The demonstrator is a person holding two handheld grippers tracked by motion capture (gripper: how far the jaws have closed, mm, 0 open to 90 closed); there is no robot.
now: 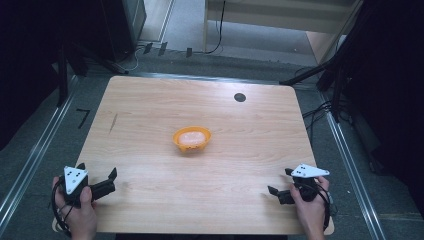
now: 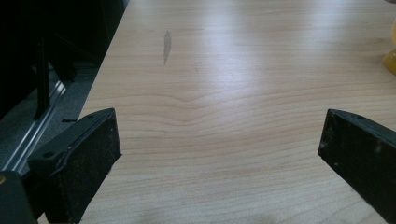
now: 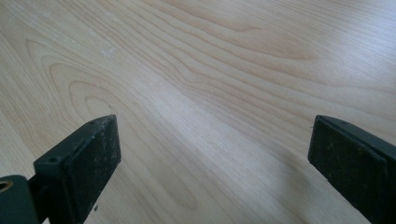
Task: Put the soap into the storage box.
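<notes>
An orange bowl (image 1: 191, 140) with something pale inside stands near the middle of the wooden table (image 1: 150, 100). A sliver of the bowl (image 2: 391, 60) shows at the right edge of the left gripper view. My left gripper (image 1: 97, 170) rests at the table's near left corner, held by a hand, open with nothing between its jaws (image 2: 219, 135). At the near right corner a hand holds my right gripper (image 1: 280, 181), also open over bare wood (image 3: 212, 140). Both are well apart from the bowl.
A small black round hole (image 1: 240, 97) sits near the table's far edge, right of centre. A dark streak (image 1: 114, 122) marks the wood at the left (image 2: 166, 45). Metal rails (image 1: 35, 155), cables and dark stands surround the table on the floor.
</notes>
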